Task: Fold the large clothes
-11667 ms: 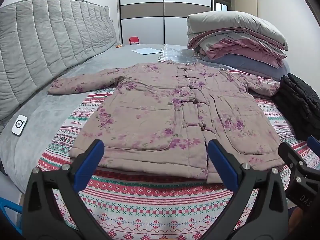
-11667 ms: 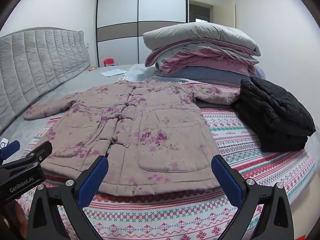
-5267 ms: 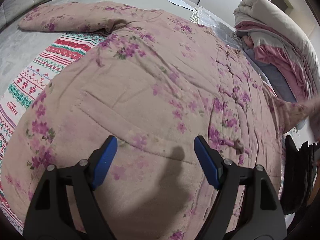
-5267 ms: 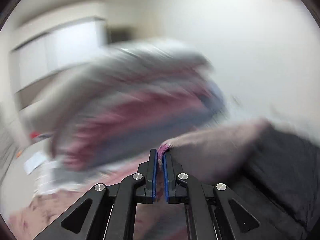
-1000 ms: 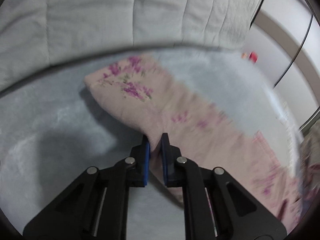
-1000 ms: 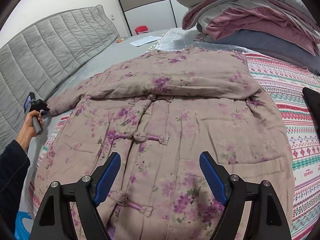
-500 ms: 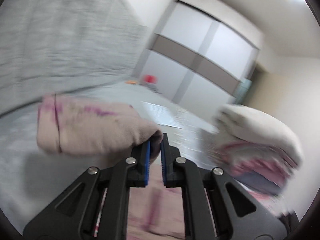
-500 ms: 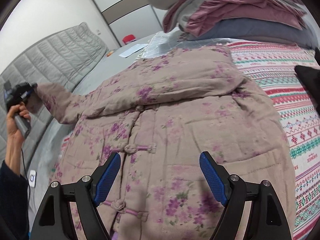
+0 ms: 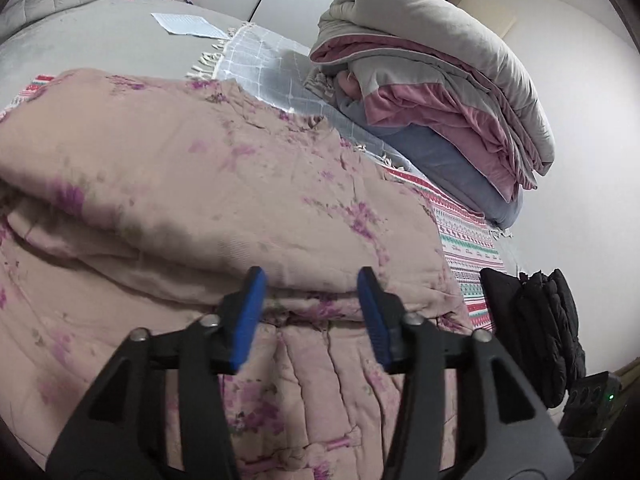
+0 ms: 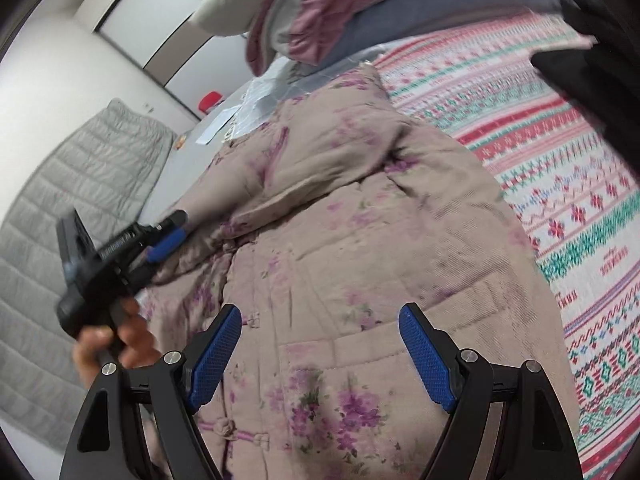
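The left claw, angled down over the floral coat, has just been opening, nothing between. The right claw is held spread above the coat's front.

A home bedroom: padded headboard, stacked quilts (folded) and sliding wardrobe.

Folded bedding is blocking the far edge of the bed; a black jacket is occupying the right side; patterned blanket between them is lying open for passage.
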Demonstrator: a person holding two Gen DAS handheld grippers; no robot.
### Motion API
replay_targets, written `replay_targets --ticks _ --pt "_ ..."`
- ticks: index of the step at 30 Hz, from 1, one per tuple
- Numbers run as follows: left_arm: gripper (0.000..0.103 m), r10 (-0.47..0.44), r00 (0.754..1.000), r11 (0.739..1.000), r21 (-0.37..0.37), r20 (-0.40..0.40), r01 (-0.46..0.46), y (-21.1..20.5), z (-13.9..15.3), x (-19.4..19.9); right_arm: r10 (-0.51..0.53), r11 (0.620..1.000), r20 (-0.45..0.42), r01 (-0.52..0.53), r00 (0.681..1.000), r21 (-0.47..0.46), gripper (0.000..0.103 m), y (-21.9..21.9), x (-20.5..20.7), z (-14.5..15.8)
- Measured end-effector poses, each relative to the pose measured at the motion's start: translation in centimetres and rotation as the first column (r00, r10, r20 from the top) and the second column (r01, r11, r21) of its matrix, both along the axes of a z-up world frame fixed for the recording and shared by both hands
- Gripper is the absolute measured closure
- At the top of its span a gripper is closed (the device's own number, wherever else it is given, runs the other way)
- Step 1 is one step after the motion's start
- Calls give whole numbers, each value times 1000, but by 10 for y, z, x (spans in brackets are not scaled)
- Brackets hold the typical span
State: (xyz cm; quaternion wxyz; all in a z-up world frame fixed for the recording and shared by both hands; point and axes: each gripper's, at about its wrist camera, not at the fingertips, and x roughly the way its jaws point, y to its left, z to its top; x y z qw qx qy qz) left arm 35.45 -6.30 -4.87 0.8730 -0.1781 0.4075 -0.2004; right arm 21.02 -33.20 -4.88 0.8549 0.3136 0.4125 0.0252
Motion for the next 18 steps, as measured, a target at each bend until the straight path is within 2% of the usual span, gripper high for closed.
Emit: replay_targets --ticks 3,5,7,9,11,14,17,18 --pt "49 11 1000 999 42 18 -11 -8 6 -3 -18 1000 4 18 1000 15 21 -7 -1 3" --pt "44 -7 998 996 84 58 2 -20 16 -7 -32 999 7 32 999 29 21 -13 -2 5" --pt "33 -36 995 988 154 97 21 -40 18 -13 -50 998 3 49 999 46 21 -18 -3 5" --pt "28 -89 988 969 242 123 57 -68 18 -17 -73 995 -9 74 997 63 21 -26 -4 3" --pt "28 -124 985 938 337 122 76 -97 12 -17 -97 992 -25 99 995 81 21 -32 -6 -1" --pt "28 -123 988 893 445 96 68 -129 -1 -9 -131 984 -41 135 991 117 21 -45 -8 -5" --pt "28 -107 989 862 506 104 40 -146 -11 -1 -153 977 -44 158 987 140 21 -54 -11 -7" --pt "28 -93 990 838 545 103 22 -151 -15 3 -159 976 -44 164 986 145 21 -57 -12 -7"
